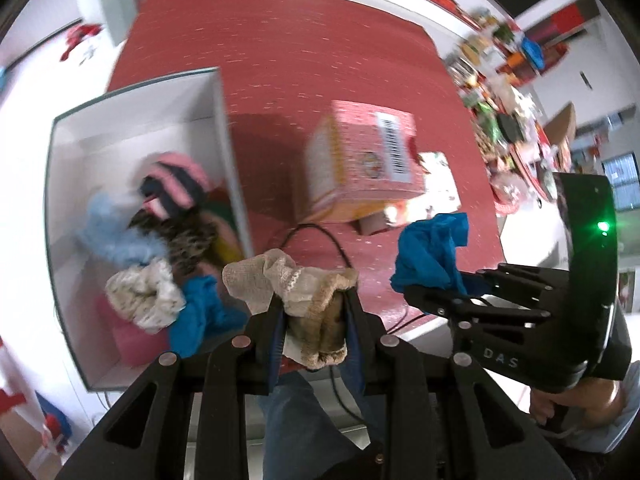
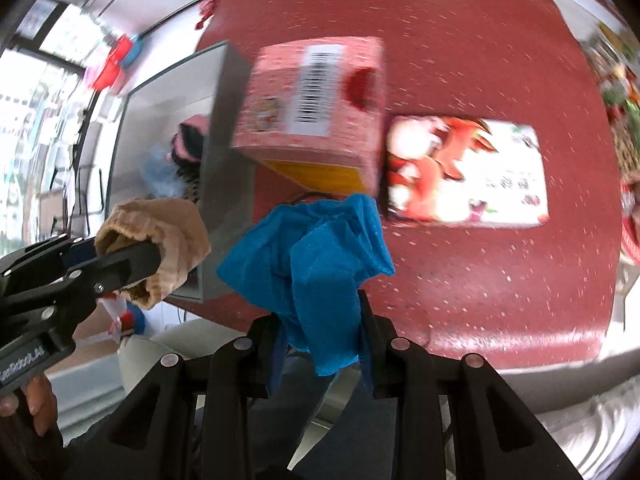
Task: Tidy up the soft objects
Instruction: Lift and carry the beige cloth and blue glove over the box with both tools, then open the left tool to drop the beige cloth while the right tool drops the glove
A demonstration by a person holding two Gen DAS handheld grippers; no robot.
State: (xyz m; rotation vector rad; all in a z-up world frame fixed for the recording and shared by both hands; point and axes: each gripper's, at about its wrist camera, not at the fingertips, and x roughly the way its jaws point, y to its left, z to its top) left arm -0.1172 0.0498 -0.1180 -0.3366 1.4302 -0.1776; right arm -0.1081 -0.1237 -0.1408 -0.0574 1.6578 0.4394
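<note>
The letters "DAS" are moulded into the black body of the right gripper [image 1: 436, 292], seen from the left wrist camera. From the right wrist camera, white lettering runs along the handle of the left gripper [image 2: 152, 256], partly cut off at the frame edge; it appears to read "FastRobot.AI" but is not fully legible. The pink box [image 1: 360, 164] carries a white label with a barcode; no digits can be read. The flat picture box [image 2: 468, 172] has printed writing, too blurred to read.
</note>
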